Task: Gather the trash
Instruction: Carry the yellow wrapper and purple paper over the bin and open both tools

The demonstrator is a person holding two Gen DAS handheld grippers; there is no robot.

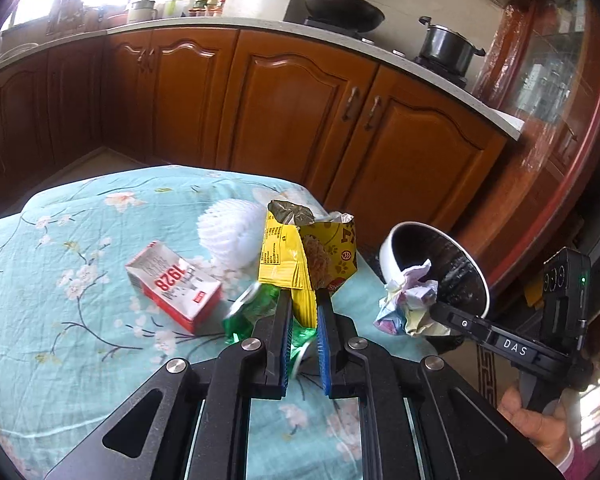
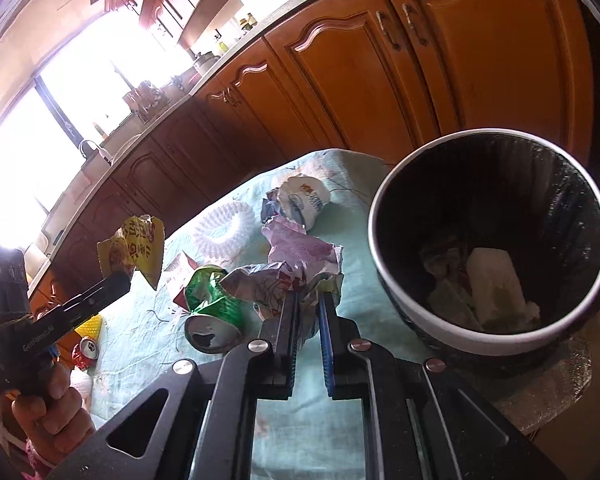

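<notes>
My left gripper (image 1: 303, 294) is shut on a yellow snack wrapper (image 1: 312, 256), lifted above the table; the same wrapper (image 2: 134, 248) shows at the left of the right wrist view. My right gripper (image 2: 308, 296) is shut on a crumpled pink-and-white paper (image 2: 296, 264), seen also as a paper ball (image 1: 408, 300) in front of the bin. The black bin (image 2: 488, 240) with a white rim stands right of the table, with some trash inside. A crushed green can (image 2: 214, 308) lies on the floral tablecloth (image 1: 80, 272).
On the cloth lie a red-and-white carton (image 1: 176, 284), a white foam net (image 1: 230, 232), a crumpled white packet (image 2: 304, 200) and a red can (image 2: 86, 352). Wooden cabinets (image 1: 284, 112) stand close behind the table.
</notes>
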